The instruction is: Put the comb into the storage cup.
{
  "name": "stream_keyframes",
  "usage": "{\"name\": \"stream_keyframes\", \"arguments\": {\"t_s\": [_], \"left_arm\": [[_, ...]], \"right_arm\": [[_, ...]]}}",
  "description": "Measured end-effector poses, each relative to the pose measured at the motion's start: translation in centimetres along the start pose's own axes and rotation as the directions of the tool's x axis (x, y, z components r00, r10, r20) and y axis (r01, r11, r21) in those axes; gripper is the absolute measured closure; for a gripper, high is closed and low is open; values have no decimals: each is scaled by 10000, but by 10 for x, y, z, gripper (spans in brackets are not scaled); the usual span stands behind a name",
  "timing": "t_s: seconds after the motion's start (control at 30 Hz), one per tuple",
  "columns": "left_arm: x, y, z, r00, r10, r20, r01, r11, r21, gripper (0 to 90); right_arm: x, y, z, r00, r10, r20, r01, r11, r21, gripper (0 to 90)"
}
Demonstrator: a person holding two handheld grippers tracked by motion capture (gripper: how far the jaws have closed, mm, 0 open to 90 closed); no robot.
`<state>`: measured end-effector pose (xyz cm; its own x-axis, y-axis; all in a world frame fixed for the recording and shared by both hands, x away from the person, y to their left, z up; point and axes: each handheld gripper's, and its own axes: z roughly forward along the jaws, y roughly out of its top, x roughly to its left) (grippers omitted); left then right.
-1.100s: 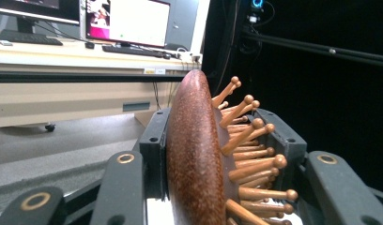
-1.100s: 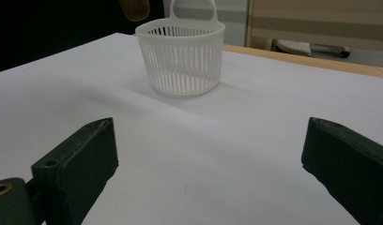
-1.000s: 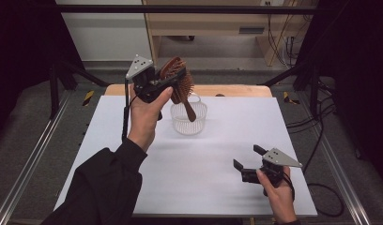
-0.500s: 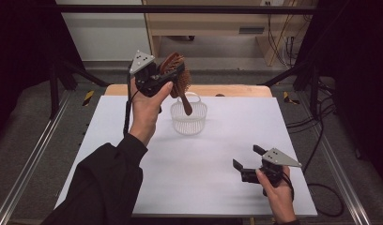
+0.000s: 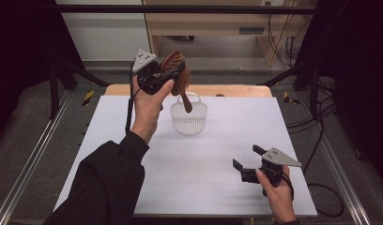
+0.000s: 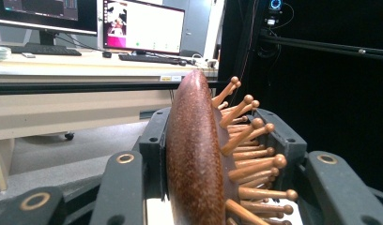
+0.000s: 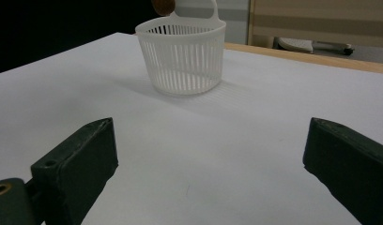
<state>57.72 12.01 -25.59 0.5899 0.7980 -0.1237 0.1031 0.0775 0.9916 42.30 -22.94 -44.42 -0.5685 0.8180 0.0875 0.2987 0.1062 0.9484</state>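
While the left claw stays clamped on the head of the wooden hairbrush, it holds the brush in the air above the white basket, much where it was a second ago, only shifted very slightly. In the high view the brush handle slants down toward the basket's opening, its tip over the rim, as in the earlier pictures. From the left claw's own view the jaws press on both sides of the brush head, the smooth brown back to one side and the knobbed wooden bristles fanning out to the other. The basket stands upright on the white surface, toward its far side, unmoved. The right claw rests low over the near right part of the surface, well apart from the basket, its jaws spread wide with nothing between them, and it has not shifted.
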Motion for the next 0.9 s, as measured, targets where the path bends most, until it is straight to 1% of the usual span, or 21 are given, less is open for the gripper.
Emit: {"name": "stream_keyframes", "arguments": {"t_s": [0.3, 0.7, 0.9], "left_arm": [[0, -1, 3, 10000, 43, -30, -43, 10000, 51, 514], [1, -4, 9, 10000, -39, -47, 40, 10000, 82, 514], [0, -7, 11, 10000, 33, -75, -32, 9999, 135, 514]], "right_arm": [[-1, 0, 0, 10000, 16, -35, -16, 10000, 11, 37], [-1, 0, 0, 9999, 119, -43, -119, 9999, -29, 37], [-1, 0, 0, 9999, 133, -38, -133, 9999, -18, 37]]}}
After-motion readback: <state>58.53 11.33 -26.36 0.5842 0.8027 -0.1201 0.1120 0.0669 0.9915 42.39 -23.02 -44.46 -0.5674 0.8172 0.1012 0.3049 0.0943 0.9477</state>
